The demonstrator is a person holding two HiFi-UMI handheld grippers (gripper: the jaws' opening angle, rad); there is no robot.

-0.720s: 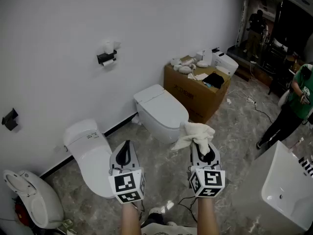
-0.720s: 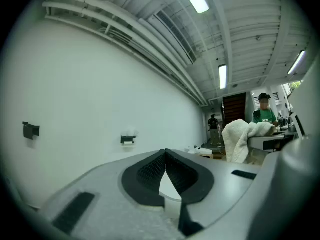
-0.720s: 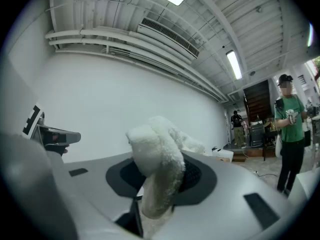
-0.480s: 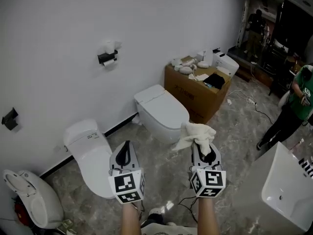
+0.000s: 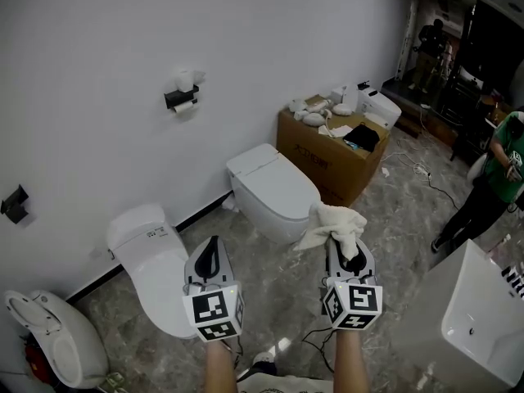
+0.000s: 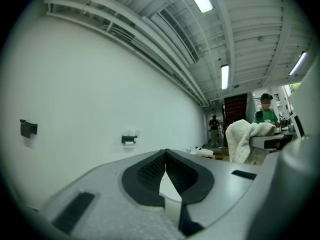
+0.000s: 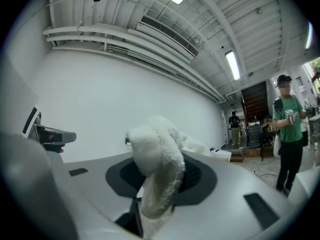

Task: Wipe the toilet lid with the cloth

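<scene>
Matt plastic tools, one napped cloth, glossy white ware all round.

The cloth (image 7: 156, 166) is thick white terry with a rough, fluffy nap. It is pinched in the right tool (image 7: 159, 186), whose shell is pale grey plastic with a matt, finely grained finish. The left tool (image 6: 165, 153) has the same shell, and its black pads (image 6: 150, 171) look rubbery, with a ribbed texture. The two toilets (image 5: 274, 185) (image 5: 155, 256) and the basin (image 5: 483, 322) are smooth, glossy white. The floor (image 5: 286, 289) is grey veined stone or tile with a slight sheen, the wall (image 5: 98, 39) is flat matt white, and the box (image 5: 315, 150) is dull brown cardboard.
</scene>
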